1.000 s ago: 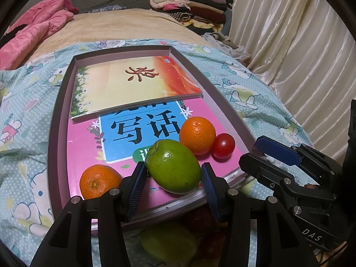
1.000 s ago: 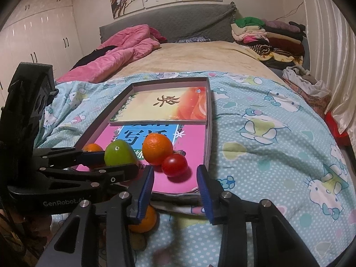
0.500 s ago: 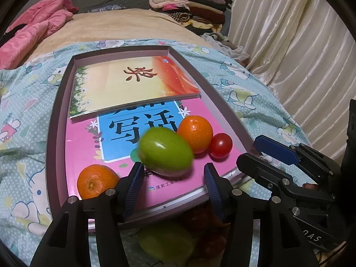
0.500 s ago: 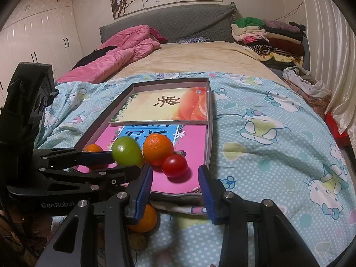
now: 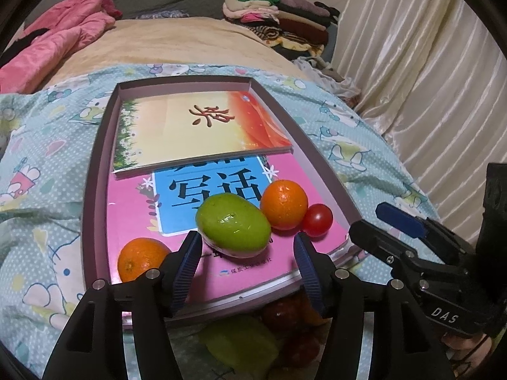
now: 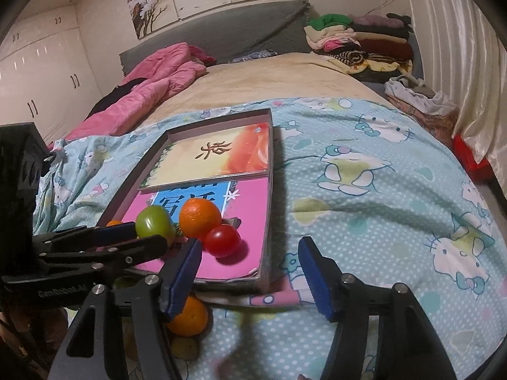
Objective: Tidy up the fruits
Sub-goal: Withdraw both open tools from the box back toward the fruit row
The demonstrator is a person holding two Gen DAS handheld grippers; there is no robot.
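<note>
A shallow box (image 5: 95,171) with low walls lies on a bed, on a blue cartoon blanket (image 5: 47,145). Inside the box are two books. The yellow and orange book (image 5: 196,126) is at the far end, and it lies partly on top of the pink book (image 5: 133,202), which fills the near end.

Four fruits sit on the pink book. The green fruit (image 5: 233,229) lies on its side near the front. Right behind it, touching it, is an orange (image 5: 284,204). A small red tomato (image 5: 317,220) sits just beside that orange, close to the right wall of the box. A second orange (image 5: 142,258) sits alone in the near left corner.

The left gripper (image 5: 247,253) has its two blue pads spread apart — they have just been opening. The green fruit lies just past the tips and no pad presses on it.

The right gripper (image 6: 250,269) is spread too, and its pads have also just been opening. Nothing is between them. It hangs over the near right corner of the box, and the tomato (image 6: 221,240) is just past its left pad.

More fruit lies on the blanket in front of the box — one more orange (image 6: 188,316) and something green (image 5: 237,342). That part is dark and blurry, so it may be another green fruit with some red ones beside it.
</note>
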